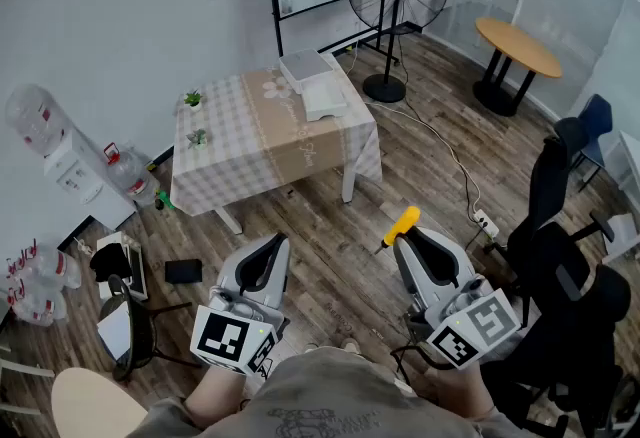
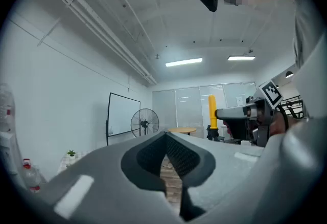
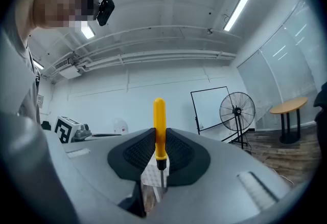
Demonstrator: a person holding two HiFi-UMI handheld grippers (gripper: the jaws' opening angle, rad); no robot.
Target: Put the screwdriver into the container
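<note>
Head view first: your right gripper (image 1: 406, 238) has its jaws closed on the screwdriver (image 1: 403, 222), with the yellow handle poking out past the tips. Your left gripper (image 1: 276, 244) sits level with it, jaws together, carrying nothing. The bench (image 1: 250, 141) with the checked cloth is well apart from both, across open floor. The pale container (image 1: 304, 66) sits at the bench's far right corner, with a white piece (image 1: 326, 104) just beside it along the right edge. Two little plants (image 1: 194, 99) stand near the left edge. So the target lies ahead of your loaded jaws and slightly left. The right hand is the one to carry, I'd say, and the whole gap has to be closed first.

Left gripper view now: the left gripper's (image 2: 166, 137) ribbed pads meet with nothing between them. Off to the side you get the right gripper (image 2: 232, 113) in profile, and the screwdriver (image 2: 211, 110) stands upright above it. One plant and a strip of the bench's edge show low on the left. No container here.

Right gripper view: the right gripper's (image 3: 159, 141) jaws clamp the lower end of the handle. The screwdriver (image 3: 159, 126) has its handle up and thin shaft down, its long axis crosswise to the way the jaws point. Only this view shows the grip point, and only the head view shows the container. To my eye, you'll need to tip the gripper to lay the tool in.
</note>
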